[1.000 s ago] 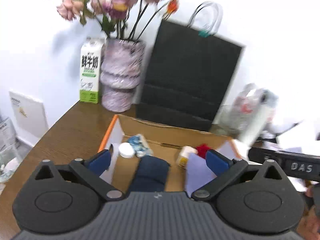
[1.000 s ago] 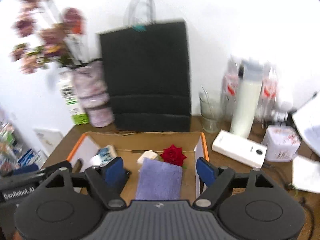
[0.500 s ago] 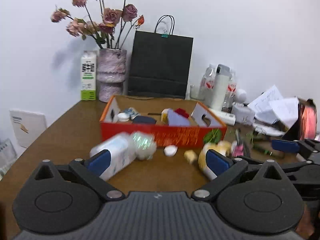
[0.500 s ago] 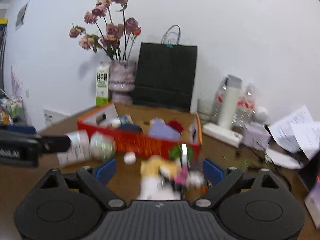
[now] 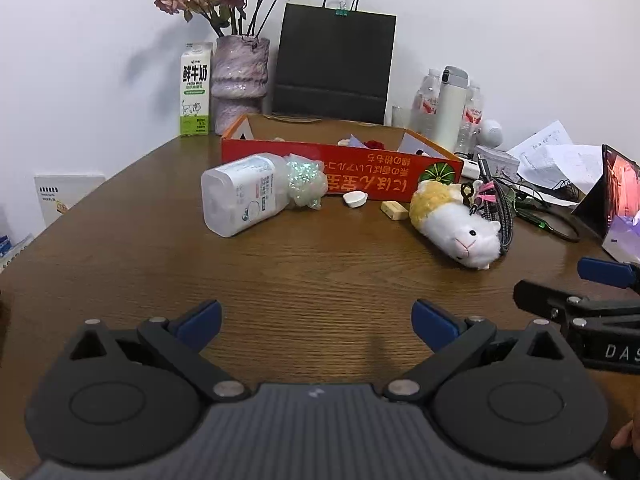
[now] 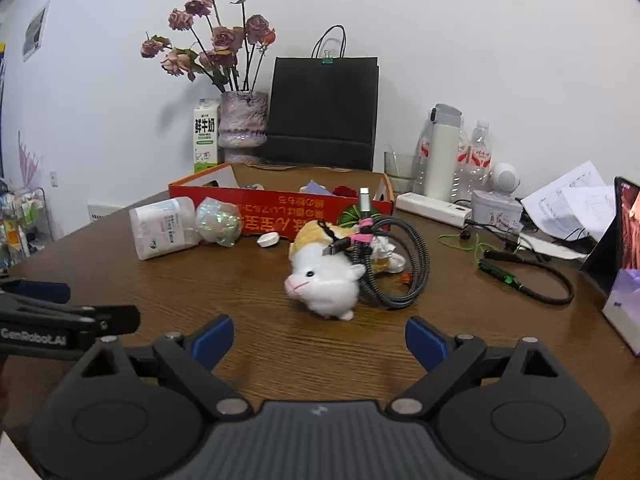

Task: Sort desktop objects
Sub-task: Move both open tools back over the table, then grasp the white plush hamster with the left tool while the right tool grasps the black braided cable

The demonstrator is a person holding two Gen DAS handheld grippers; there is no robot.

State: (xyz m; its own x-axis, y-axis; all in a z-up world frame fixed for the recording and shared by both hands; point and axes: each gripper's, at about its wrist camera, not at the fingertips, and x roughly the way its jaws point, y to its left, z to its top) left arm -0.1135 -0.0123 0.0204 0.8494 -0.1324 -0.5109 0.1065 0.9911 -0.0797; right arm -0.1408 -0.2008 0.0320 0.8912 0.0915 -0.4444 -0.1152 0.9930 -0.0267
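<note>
An orange cardboard box (image 5: 400, 174) (image 6: 280, 216) stands mid-table with small items inside. In front of it lie a white bottle (image 5: 240, 196) (image 6: 162, 232), a crumpled shiny wrapper (image 5: 306, 180) (image 6: 219, 222), a small white cap (image 5: 354, 199) (image 6: 268, 239), a beige block (image 5: 394, 211), a white and yellow plush toy (image 5: 456, 226) (image 6: 324, 276) and a coiled braided cable (image 5: 500, 208) (image 6: 394, 264). My left gripper (image 5: 316, 322) is open and empty over bare table near the front. My right gripper (image 6: 318, 338) is open and empty, just short of the plush toy.
At the back stand a milk carton (image 5: 195, 88), a vase of dried roses (image 5: 239, 80), a black paper bag (image 5: 332, 68) and water bottles (image 5: 452, 108). Papers (image 5: 556, 160), a tablet (image 5: 616, 188), a power strip (image 6: 432, 208) and cables crowd the right side.
Both grippers have pulled back and down from above the box to low over the table's near side. The loose objects in front of the box have come into view.
</note>
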